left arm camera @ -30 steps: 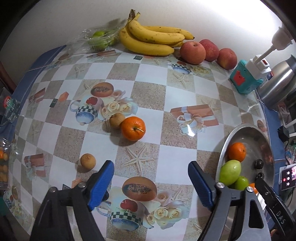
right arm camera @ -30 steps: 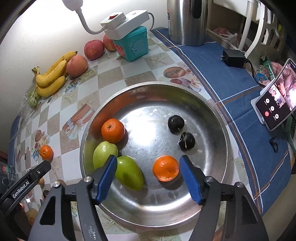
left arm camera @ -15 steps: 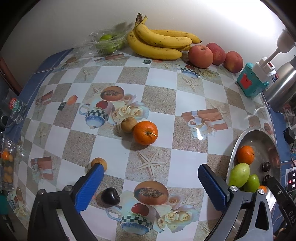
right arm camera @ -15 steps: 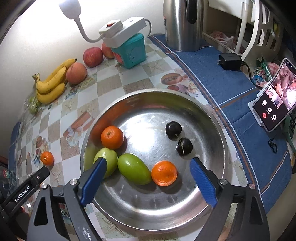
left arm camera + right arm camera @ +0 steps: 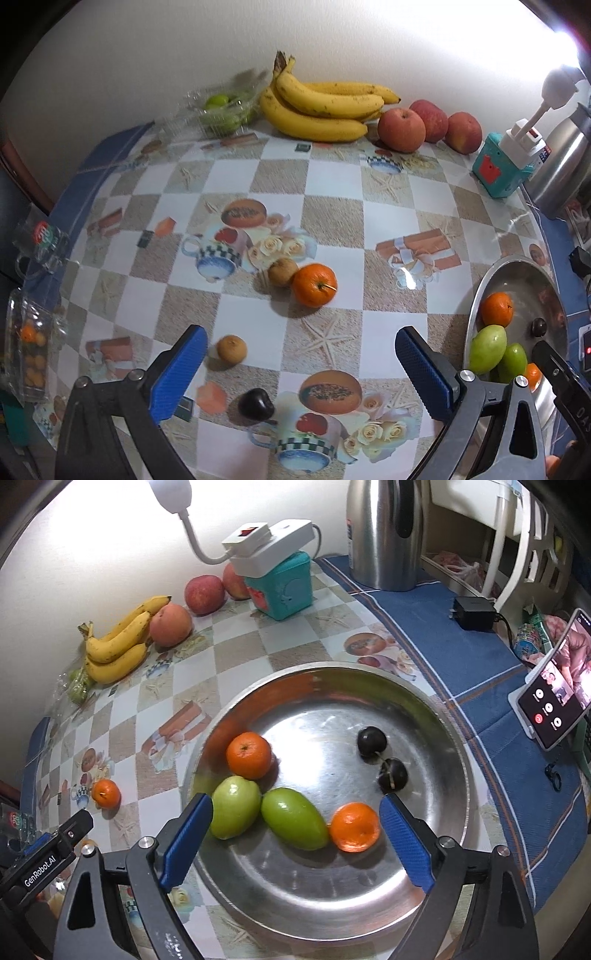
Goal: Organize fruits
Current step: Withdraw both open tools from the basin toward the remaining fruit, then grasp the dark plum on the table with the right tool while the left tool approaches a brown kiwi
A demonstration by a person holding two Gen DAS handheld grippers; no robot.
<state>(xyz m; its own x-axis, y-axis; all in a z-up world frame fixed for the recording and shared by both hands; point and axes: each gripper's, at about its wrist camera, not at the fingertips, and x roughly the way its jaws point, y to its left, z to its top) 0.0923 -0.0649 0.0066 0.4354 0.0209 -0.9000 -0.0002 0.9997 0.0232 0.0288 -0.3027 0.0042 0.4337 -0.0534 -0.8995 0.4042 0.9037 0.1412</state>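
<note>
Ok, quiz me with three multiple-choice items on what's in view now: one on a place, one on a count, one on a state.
1. Where is the dark plum that is outside the metal bowl?
A. On the tablecloth between the left claw's fingers
B. On top of the bananas
C. Beside the kettle

2. How many oranges lie in the bowl?
A. One
B. Two
C. Four

3. How is the right claw?
A. Shut on a green fruit
B. Shut on an orange
C. Open, gripping nothing

Answers:
1 A: the left wrist view shows it on the cloth between the blue fingers of the left claw.
2 B: one orange sits toward the bowl's left side, another orange nearer the claw.
3 C: its fingers stand wide apart above the bowl, pressing on nothing.
</note>
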